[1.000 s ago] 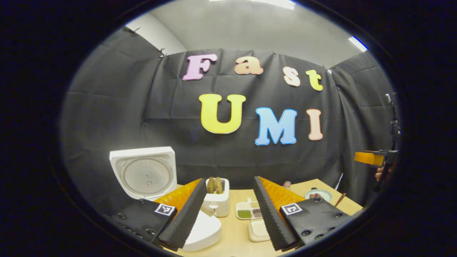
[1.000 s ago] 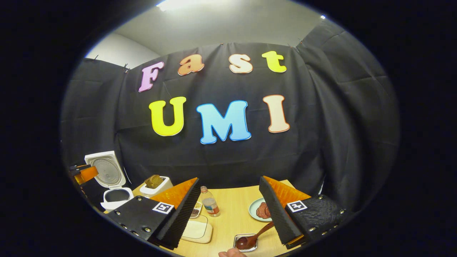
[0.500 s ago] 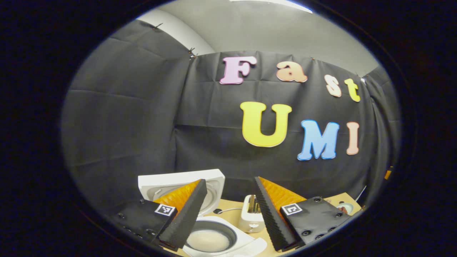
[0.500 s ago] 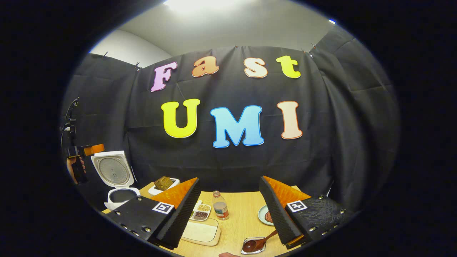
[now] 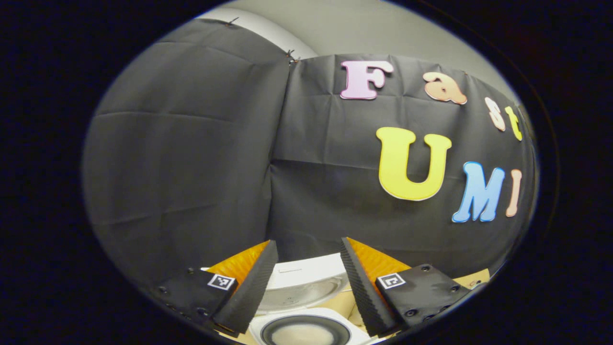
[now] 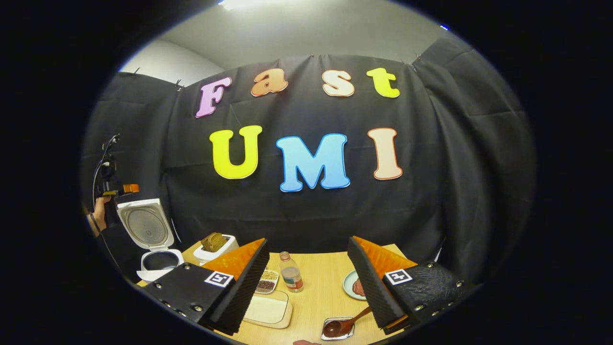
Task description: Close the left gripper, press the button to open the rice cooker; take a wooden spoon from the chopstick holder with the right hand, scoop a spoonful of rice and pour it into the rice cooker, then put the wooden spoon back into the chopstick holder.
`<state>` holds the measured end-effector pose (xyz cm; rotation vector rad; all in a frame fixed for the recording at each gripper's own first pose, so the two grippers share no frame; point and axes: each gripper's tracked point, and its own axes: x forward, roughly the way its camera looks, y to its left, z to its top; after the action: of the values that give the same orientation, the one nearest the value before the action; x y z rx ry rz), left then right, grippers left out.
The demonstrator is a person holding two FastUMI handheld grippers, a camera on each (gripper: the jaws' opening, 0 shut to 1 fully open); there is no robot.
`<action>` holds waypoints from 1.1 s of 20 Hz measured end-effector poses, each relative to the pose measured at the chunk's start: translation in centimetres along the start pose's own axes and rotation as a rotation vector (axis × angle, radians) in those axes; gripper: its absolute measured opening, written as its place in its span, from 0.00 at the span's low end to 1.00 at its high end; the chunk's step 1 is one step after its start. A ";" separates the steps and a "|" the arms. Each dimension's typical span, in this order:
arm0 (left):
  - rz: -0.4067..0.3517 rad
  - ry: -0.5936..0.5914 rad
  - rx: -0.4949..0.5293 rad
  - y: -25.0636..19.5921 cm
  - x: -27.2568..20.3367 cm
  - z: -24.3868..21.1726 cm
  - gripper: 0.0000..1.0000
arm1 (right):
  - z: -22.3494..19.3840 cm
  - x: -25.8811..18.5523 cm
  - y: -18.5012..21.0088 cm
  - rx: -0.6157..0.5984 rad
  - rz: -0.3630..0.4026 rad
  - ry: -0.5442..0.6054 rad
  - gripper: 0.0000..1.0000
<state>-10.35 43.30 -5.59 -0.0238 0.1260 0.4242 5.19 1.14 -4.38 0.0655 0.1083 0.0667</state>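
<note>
Left gripper (image 5: 306, 282) hangs above the open rice cooker (image 5: 306, 330) with its jaws spread wide and nothing between them. Between its fingers, in the left gripper view, the cooker's dark-rimmed inner pot sits below with a pale content inside, and the white raised lid (image 5: 306, 287) stands behind it, tilted back toward the black cloth wall.

From the right gripper view the same cooker (image 6: 158, 261) stands at the far left end of the wooden surface (image 6: 316, 292), lid (image 6: 145, 225) upright and open. The left gripper (image 6: 125, 189) is seen there too, up beside the top of the lid, with a hand (image 6: 99, 213) holding it.

Right gripper (image 6: 309, 282) is also wide open and holds nothing, poised over the near middle of the surface. Just inside its right finger, a wooden spoon (image 6: 346, 323) lies with its bowl in a small clear dish (image 6: 337, 328) at the near edge, handle angled up toward that finger; whether they touch cannot be told.

Next to the cooker a white holder (image 6: 215, 247) carries brown pieces. Nearer the middle stand a small bottle (image 6: 290, 273), a divided dish of grains (image 6: 266, 281) and a pale rectangular tray (image 6: 266, 309). A light green plate (image 6: 352, 285) with something brown on it sits partly behind the right finger.
</note>
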 end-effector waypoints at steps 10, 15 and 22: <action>0.160 0.170 0.044 2.5 6.2 -4.4 0.92 | -0.2 0.9 -0.3 -0.004 -0.003 0.010 0.99; 0.146 0.181 0.019 1.2 3.7 -4.6 0.94 | -0.8 0.9 0.4 0.023 0.023 0.026 0.99; 0.123 0.156 0.046 -1.6 -2.0 -7.2 0.93 | -0.3 0.1 0.2 0.018 0.038 0.011 0.99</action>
<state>-12.33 40.65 -12.47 -0.0037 0.2916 0.5417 5.23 1.35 -4.69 0.0849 0.1190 0.1043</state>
